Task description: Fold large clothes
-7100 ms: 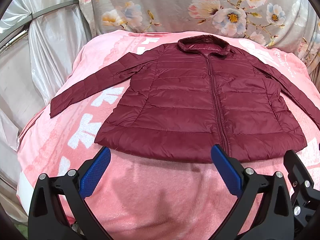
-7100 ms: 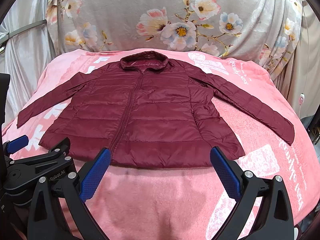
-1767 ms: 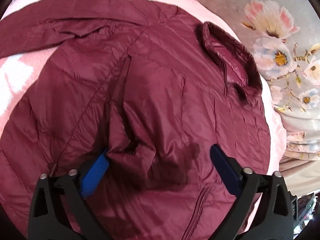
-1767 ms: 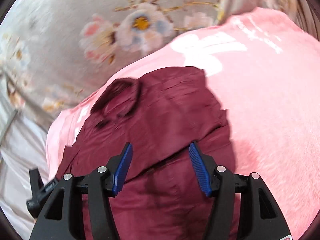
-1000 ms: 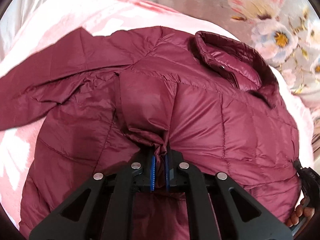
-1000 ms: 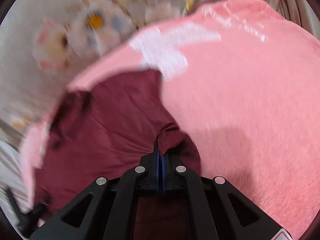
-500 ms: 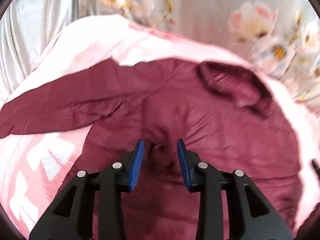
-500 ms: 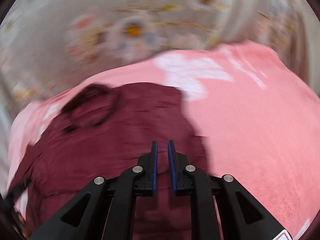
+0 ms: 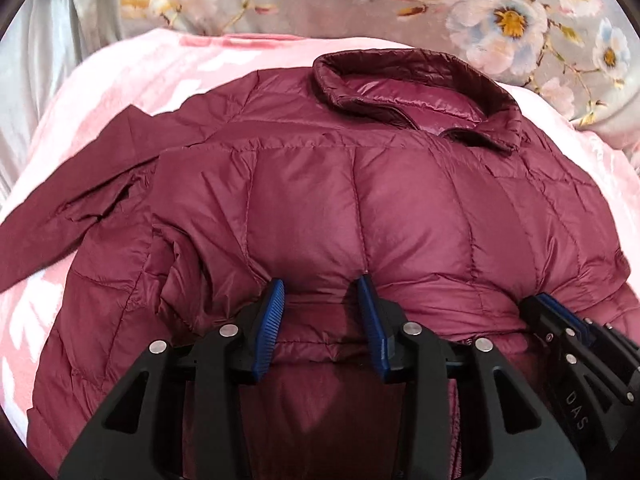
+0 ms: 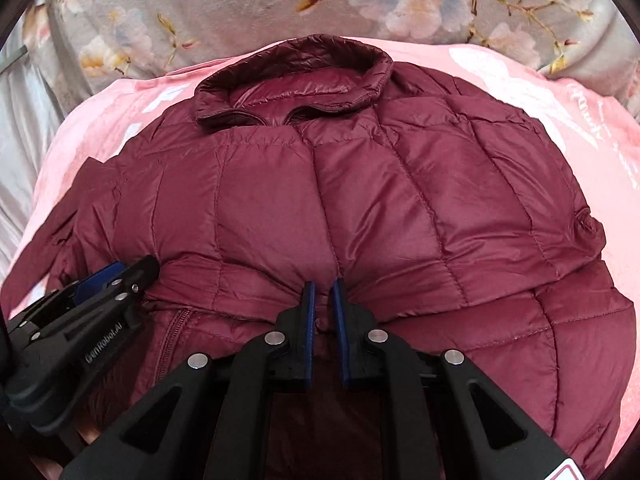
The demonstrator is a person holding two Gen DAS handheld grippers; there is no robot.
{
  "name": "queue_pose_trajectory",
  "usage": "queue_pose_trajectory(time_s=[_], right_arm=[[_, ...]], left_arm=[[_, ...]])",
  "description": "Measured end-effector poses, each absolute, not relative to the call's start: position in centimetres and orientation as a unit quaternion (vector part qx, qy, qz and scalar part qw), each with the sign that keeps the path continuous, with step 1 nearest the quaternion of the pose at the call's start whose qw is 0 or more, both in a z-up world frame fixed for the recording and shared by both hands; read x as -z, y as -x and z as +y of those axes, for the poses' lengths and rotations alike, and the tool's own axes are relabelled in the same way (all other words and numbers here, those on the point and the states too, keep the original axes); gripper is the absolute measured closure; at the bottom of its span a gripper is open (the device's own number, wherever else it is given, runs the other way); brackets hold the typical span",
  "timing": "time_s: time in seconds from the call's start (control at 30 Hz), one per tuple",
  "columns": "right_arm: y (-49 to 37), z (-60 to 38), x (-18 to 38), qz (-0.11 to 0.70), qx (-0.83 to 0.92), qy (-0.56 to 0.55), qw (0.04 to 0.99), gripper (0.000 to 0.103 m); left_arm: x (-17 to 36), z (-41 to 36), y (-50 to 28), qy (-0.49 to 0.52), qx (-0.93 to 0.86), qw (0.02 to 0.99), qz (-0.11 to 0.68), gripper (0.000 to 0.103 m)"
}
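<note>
While the maroon jacket (image 9: pixel 360 200) is lying folded, left gripper (image 9: pixel 320 284) & right gripper (image 10: pixel 322 284) are standing apart, pinching nothing, left just opening.

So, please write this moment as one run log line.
jacket: right side folded over front | left claw: open at fold edge | right claw: narrowly open

jacket (image 9: pixel 360 200) hem hidden under the gripper bodies, left sleeve (image 9: pixel 60 208) cut off at picture's edge
</note>
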State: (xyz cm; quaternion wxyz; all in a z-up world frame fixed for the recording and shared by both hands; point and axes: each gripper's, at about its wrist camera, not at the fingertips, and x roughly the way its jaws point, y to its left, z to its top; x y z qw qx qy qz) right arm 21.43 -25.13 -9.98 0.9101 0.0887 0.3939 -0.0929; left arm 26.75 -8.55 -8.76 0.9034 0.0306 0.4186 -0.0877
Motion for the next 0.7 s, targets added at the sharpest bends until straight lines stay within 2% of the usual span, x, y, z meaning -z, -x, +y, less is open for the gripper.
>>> queue_pose_trajectory(time_s=[0.3, 0.4, 0.5, 0.53, 0.57, 0.6, 0.63, 0.7], right_arm=[[-21.5, -23.9, 10.2, 0.388, 0.117, -0.045, 0.913, 0.091], [-21.5, -23.7, 10.2, 0.388, 0.12, -0.038, 0.913, 0.091], [-21.5, -23.9, 10.1, 0.388, 0.115, -0.047, 0.913, 0.091], [-21.2, -24.0, 9.9, 0.387, 0.115, -0.05, 0.913, 0.09], [-20.3, -23.8, 9.3, 0.385, 0.12, -0.054, 0.913, 0.087], [-19.0, -23.4, 8.6, 0.377, 0.119, -0.062, 0.916, 0.078], [-17.9, -23.0, 8.2, 0.368, 0.111, -0.073, 0.92, 0.061], [-15.4, -21.6, 7.8, 0.354, 0.086, -0.084, 0.928, 0.05]], left_arm=[[8.7, -8.5, -26.6, -0.02, 0.091, 0.907, 0.411, 0.059], [8.5, -7.7, -26.6, 0.011, 0.12, 0.903, 0.411, 0.043], [7.1, -5.1, -25.6, 0.051, 0.117, 0.901, 0.414, 0.043], [6.1, -2.9, -24.9, 0.08, 0.115, 0.899, 0.414, 0.039], [5.3, -1.1, -24.3, 0.103, 0.113, 0.899, 0.411, 0.035], [4.6, 1.3, -23.7, 0.126, 0.107, 0.9, 0.403, 0.024], [3.7, 4.8, -22.9, 0.15, 0.083, 0.906, 0.386, 0.015], [3.0, 10.8, -22.1, 0.173, 0.02, 0.914, 0.367, 0.014]])
